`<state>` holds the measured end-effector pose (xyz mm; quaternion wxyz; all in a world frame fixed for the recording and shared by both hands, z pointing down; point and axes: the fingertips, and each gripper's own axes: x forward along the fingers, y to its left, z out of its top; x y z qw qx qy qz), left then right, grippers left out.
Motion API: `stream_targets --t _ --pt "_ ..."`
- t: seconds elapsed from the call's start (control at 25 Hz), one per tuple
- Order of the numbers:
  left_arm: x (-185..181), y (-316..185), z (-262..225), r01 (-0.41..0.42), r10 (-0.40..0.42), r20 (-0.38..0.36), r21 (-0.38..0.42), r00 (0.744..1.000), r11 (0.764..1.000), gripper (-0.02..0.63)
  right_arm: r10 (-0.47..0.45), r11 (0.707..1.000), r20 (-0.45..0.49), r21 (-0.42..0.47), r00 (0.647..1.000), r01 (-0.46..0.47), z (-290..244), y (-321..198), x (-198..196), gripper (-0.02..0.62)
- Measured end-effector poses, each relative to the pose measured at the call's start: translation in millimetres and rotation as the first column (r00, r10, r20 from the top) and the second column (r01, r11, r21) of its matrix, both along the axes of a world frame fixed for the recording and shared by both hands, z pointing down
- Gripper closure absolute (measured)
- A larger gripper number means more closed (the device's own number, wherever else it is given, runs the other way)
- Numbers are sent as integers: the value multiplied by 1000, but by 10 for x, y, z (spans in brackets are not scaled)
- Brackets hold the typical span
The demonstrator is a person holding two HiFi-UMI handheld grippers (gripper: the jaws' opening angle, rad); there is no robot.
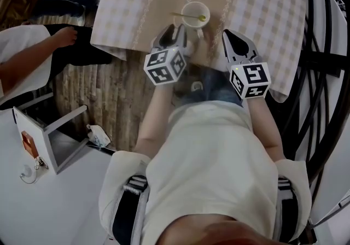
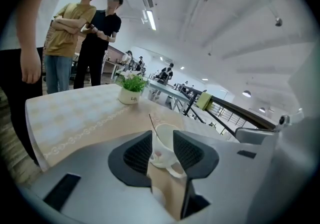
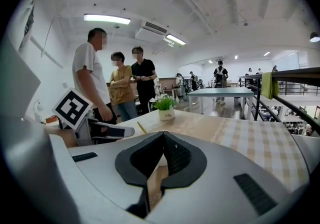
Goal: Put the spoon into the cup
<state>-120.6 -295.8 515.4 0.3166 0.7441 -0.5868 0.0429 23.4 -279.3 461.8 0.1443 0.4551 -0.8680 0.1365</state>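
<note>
A white cup [image 1: 195,15] stands on the tablecloth [image 1: 262,3] near the table's front edge. A yellow spoon [image 1: 187,17] lies in it, handle leaning over the left rim. My left gripper [image 1: 175,33] sits just short of the cup, a little to its left. In the left gripper view the left gripper [image 2: 162,149] is open, and the cup [image 2: 164,144] and the spoon handle [image 2: 151,119] show through the gap, untouched by the pads. My right gripper [image 1: 229,36] is off to the cup's right. In its own view the right gripper [image 3: 162,140] is shut on nothing.
A small potted plant [image 2: 132,90] stands farther back on the table. Three people [image 3: 117,85] stand by the table's left side, one with a hand near the edge [image 1: 64,36]. A black railing [image 1: 322,47] runs along the right. A white box [image 1: 52,134] sits at the lower left.
</note>
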Motion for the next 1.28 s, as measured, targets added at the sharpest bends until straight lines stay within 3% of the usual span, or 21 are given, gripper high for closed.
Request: stream_targets --t 0.64,1.0,1.28 --pt "0 351 -555 14 -12 -22 94 1000 995 589 -3 998 24 66 1000 2 -280 270 71 595" --pt "-84 621 -800 57 -58 1 156 998 986 601 -29 994 17 103 999 27 -422 464 114 595" --pt "-86 905 -970 32 -38 25 197 999 980 601 -23 990 25 142 999 19 -524 713 75 595"
